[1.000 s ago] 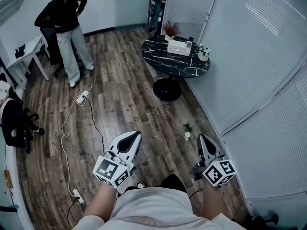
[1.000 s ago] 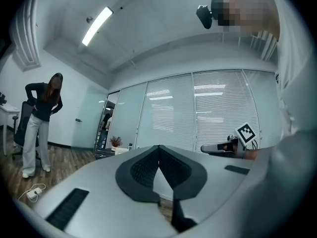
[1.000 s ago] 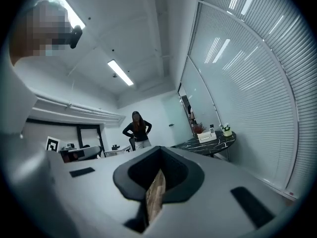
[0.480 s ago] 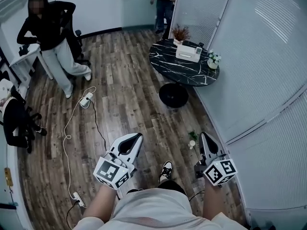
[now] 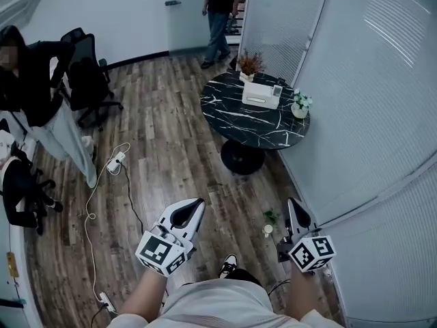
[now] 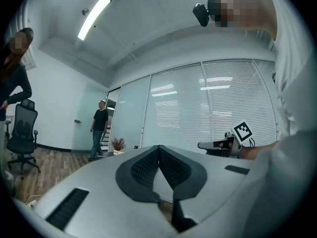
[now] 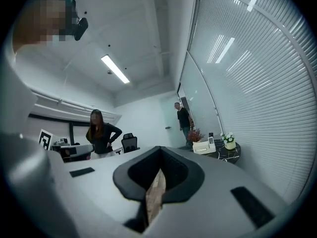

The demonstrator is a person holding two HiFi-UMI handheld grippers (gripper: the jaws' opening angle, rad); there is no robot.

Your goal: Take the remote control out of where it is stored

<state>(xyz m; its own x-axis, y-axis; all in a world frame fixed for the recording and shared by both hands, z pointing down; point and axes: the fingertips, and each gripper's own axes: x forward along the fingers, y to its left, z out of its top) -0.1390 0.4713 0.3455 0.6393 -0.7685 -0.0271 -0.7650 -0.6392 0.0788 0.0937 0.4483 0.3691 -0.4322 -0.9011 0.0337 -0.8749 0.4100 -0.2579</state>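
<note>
A round black marble table stands ahead by the blinds wall. On it sits a white box with a small dark upright piece at its right end, perhaps the remote control; it is too small to tell. The right gripper view shows the same box far off. My left gripper and right gripper are held level over the wooden floor, well short of the table. Both have their jaws together with nothing between them, as seen in each gripper's own view.
A red-leaved plant and a white flower pot share the table. A small pot stands on the floor between my grippers. A cable with a power strip trails at left, near a person and an office chair. Another person stands by the door.
Both grippers have travelled forward with me and the table has come nearer. The person in black has shifted to the left edge. The jaws stay together.
</note>
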